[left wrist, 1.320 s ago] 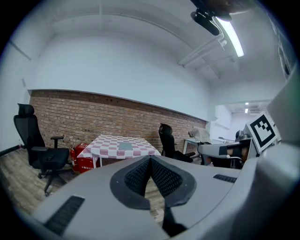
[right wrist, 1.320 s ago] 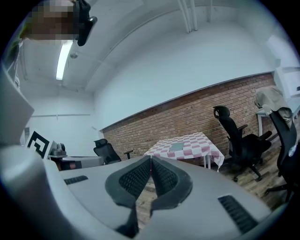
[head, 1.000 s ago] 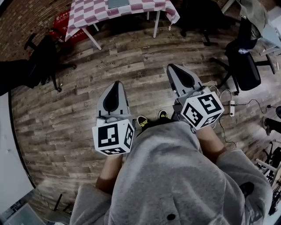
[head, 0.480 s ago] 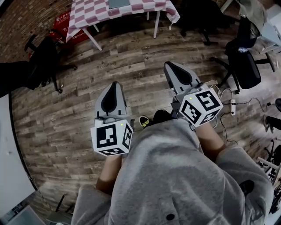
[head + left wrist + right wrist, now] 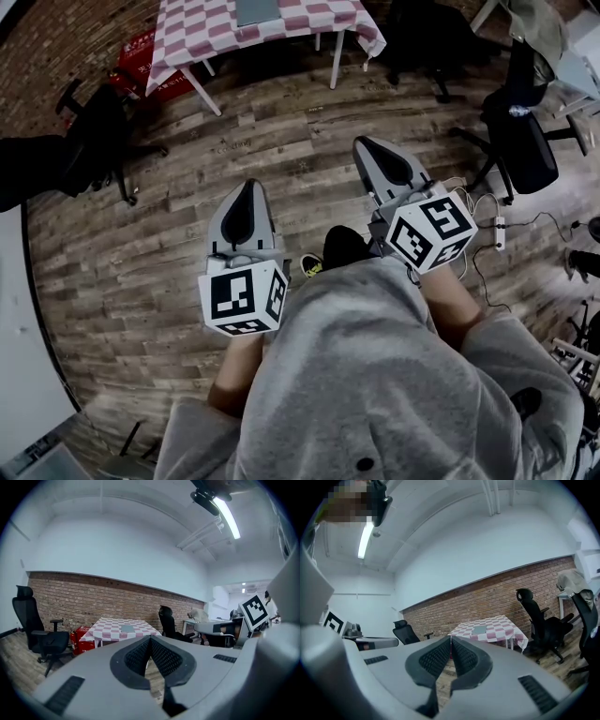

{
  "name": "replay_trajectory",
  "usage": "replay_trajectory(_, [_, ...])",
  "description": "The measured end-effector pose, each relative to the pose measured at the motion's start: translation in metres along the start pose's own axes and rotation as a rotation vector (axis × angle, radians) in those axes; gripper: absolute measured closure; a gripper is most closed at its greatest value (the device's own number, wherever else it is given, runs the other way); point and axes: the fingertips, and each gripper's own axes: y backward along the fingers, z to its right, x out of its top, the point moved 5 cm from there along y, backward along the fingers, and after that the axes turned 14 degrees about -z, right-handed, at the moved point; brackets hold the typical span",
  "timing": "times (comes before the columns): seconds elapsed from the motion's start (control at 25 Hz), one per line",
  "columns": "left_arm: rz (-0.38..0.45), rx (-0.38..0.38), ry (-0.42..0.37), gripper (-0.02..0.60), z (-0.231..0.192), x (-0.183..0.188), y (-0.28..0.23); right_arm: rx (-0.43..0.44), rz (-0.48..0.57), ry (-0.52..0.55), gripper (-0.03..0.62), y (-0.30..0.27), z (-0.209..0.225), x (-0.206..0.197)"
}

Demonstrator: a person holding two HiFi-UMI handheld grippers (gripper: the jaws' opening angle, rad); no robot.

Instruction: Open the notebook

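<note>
The notebook (image 5: 258, 9) is a grey, closed book lying flat on a table with a pink-and-white checked cloth (image 5: 314, 19), at the top edge of the head view and far from both grippers. It shows small in the left gripper view (image 5: 127, 628) and the right gripper view (image 5: 479, 630). My left gripper (image 5: 247, 186) is held over the wooden floor in front of the person's body, shut, with nothing between its pads (image 5: 150, 639). My right gripper (image 5: 367, 142) is beside it, pointing towards the table, also shut and empty (image 5: 451, 638).
A black office chair (image 5: 94, 131) stands at the left, and another (image 5: 520, 141) at the right beside a desk. A red box (image 5: 150, 66) sits beside the table leg. A power strip with cables (image 5: 494, 230) lies on the floor at the right. A white surface (image 5: 19, 328) runs along the left edge.
The table has slid a little lower in the head view and the person's feet have shifted under the body. Both grippers remain shut and level.
</note>
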Motion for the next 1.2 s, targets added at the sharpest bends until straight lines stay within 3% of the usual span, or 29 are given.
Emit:
replay_trajectory(0.6, [0.016,0.001,-0.005,0.576,-0.012,0.0,0.012,0.003,-0.016,0.036,0.568,-0.001,-0.019,-0.003])
replay_trajectory(1.2, [0.021,-0.008,-0.017,0.575,-0.015,0.004,-0.001,-0.002,-0.005,0.038,0.568,-0.013,-0.011,-0.001])
